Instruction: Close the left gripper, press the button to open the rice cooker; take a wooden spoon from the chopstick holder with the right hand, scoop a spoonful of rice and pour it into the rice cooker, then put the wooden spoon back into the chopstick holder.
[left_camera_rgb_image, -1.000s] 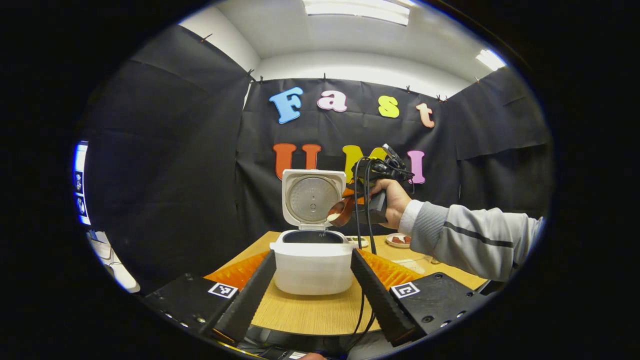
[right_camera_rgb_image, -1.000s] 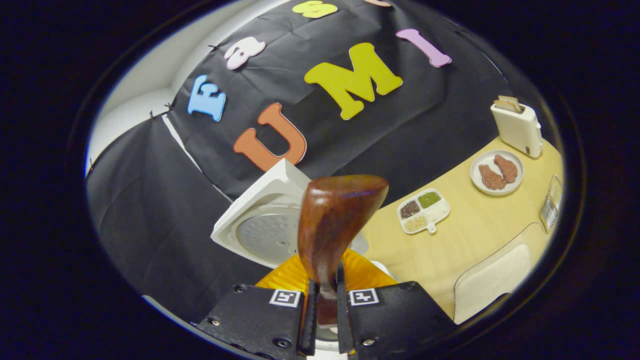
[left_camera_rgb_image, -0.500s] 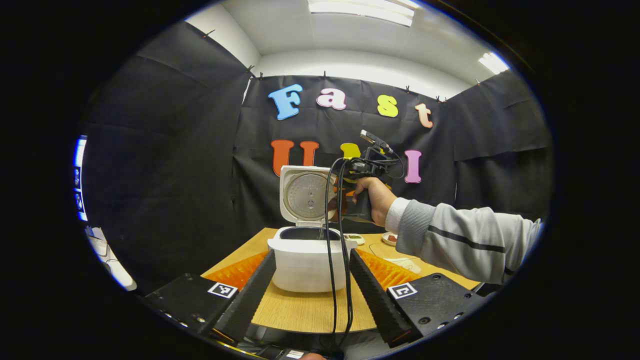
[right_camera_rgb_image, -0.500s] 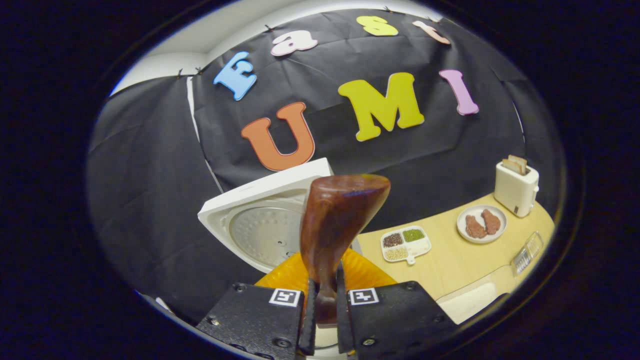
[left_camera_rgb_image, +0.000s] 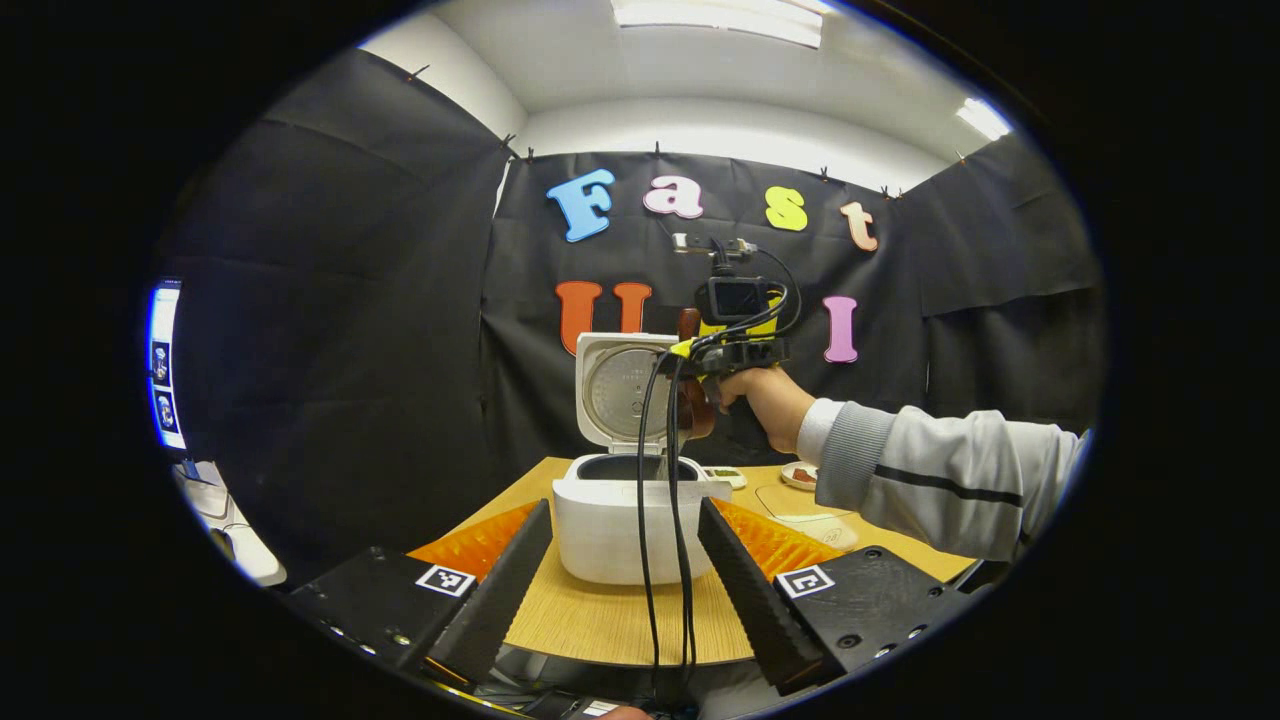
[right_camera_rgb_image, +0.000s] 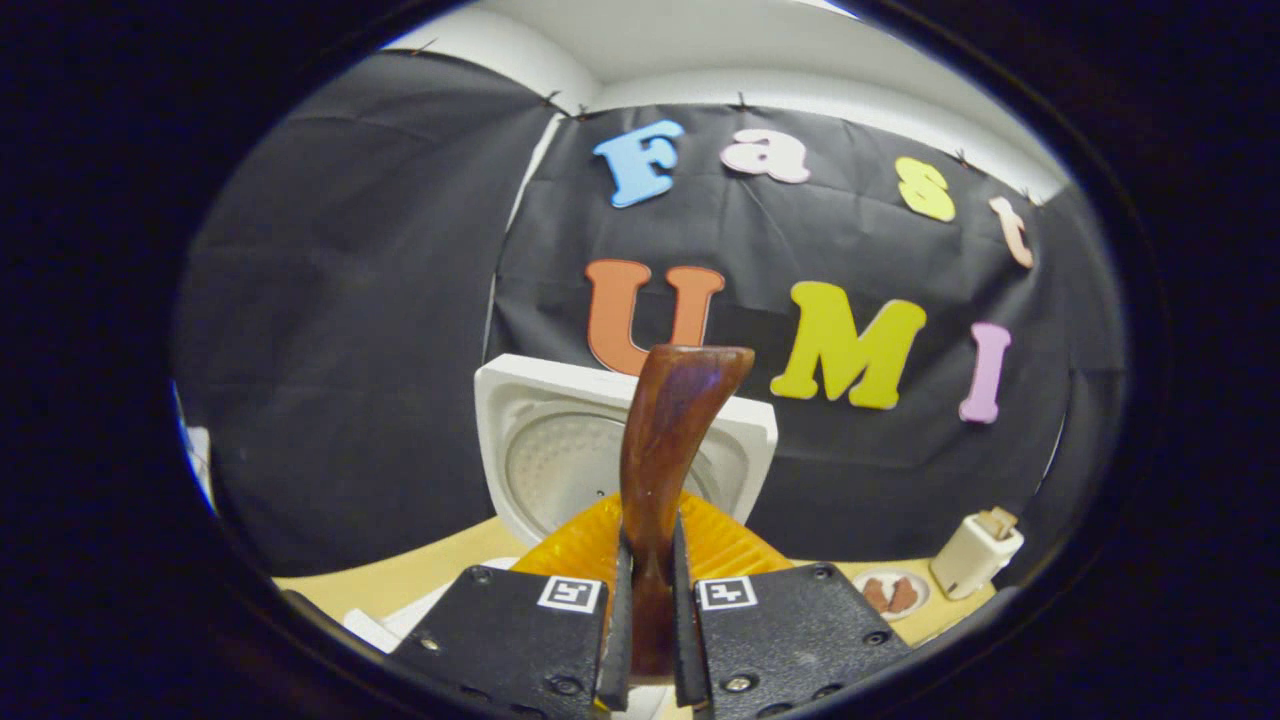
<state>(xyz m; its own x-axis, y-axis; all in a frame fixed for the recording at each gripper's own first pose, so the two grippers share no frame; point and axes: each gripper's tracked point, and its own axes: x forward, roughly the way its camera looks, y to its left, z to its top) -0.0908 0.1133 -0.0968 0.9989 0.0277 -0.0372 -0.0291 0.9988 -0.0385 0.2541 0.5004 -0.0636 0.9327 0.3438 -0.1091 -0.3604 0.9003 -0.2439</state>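
The white rice cooker (left_camera_rgb_image: 610, 530) stands on the wooden table (left_camera_rgb_image: 590, 625) with its lid (left_camera_rgb_image: 618, 390) raised. My left gripper (left_camera_rgb_image: 625, 512) hangs open in front of it, one finger on each side, holding nothing. A hand (left_camera_rgb_image: 770, 400) holds my right gripper (left_camera_rgb_image: 725, 345) above and just right of the pot. The dark wooden spoon (left_camera_rgb_image: 692, 408) sticks out of it in front of the lid. In the right gripper view my right gripper (right_camera_rgb_image: 650, 545) is shut on the spoon (right_camera_rgb_image: 668, 430), whose bowl stands upright and edge-on before the lid (right_camera_rgb_image: 555, 455).
Black cables (left_camera_rgb_image: 662, 520) hang from the right gripper across the cooker's front. A plate of meat (left_camera_rgb_image: 800, 476) and a small divided dish (left_camera_rgb_image: 722, 475) lie behind the cooker. A toaster (right_camera_rgb_image: 975, 550) stands at the far right. A screen (left_camera_rgb_image: 162, 365) glows at the left.
The right gripper has rolled back from its tipped pose to upright and risen a little over the cooker. The spoon's bowl now shows edge-on. The left gripper stays open.
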